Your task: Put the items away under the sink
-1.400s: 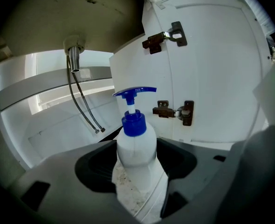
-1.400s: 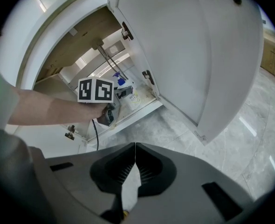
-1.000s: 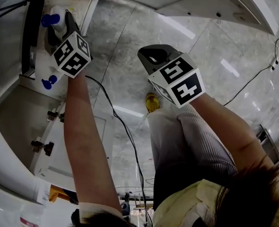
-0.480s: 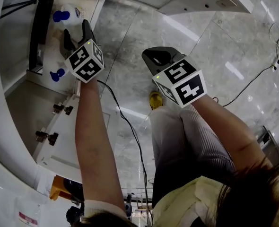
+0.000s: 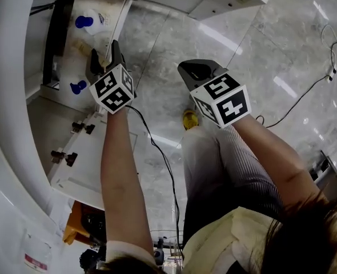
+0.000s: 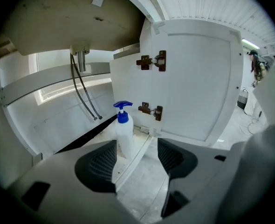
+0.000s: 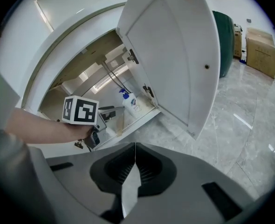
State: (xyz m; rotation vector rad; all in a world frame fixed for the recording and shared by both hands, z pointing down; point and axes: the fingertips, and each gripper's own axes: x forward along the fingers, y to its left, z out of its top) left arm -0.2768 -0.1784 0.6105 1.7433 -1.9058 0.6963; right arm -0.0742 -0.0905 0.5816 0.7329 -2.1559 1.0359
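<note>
A white pump bottle (image 6: 124,133) with a blue top stands upright on the cabinet floor (image 6: 142,146) under the sink, just beyond my left gripper (image 6: 136,155). That gripper is open with nothing between its pads. From above, the left gripper (image 5: 104,59) sits at the cabinet mouth, with this bottle (image 5: 95,20) ahead of it. A second blue-topped bottle (image 5: 76,87) stands beside it to the left. My right gripper (image 5: 194,72) hovers over the marble floor, shut and empty; its own view shows the jaws (image 7: 135,164) closed together and the bottle (image 7: 131,101) inside the cabinet.
Both cabinet doors are swung open: one (image 6: 198,87) with two hinges (image 6: 151,61), the other (image 7: 175,50) to the right. Two hoses (image 6: 84,92) hang from the basin underside (image 6: 67,17). A black cable (image 5: 157,153) and a yellow shoe (image 5: 189,119) are on the floor.
My left gripper has drawn back from inside the cabinet toward its opening, leaving the bottle standing there. The right gripper has hardly moved.
</note>
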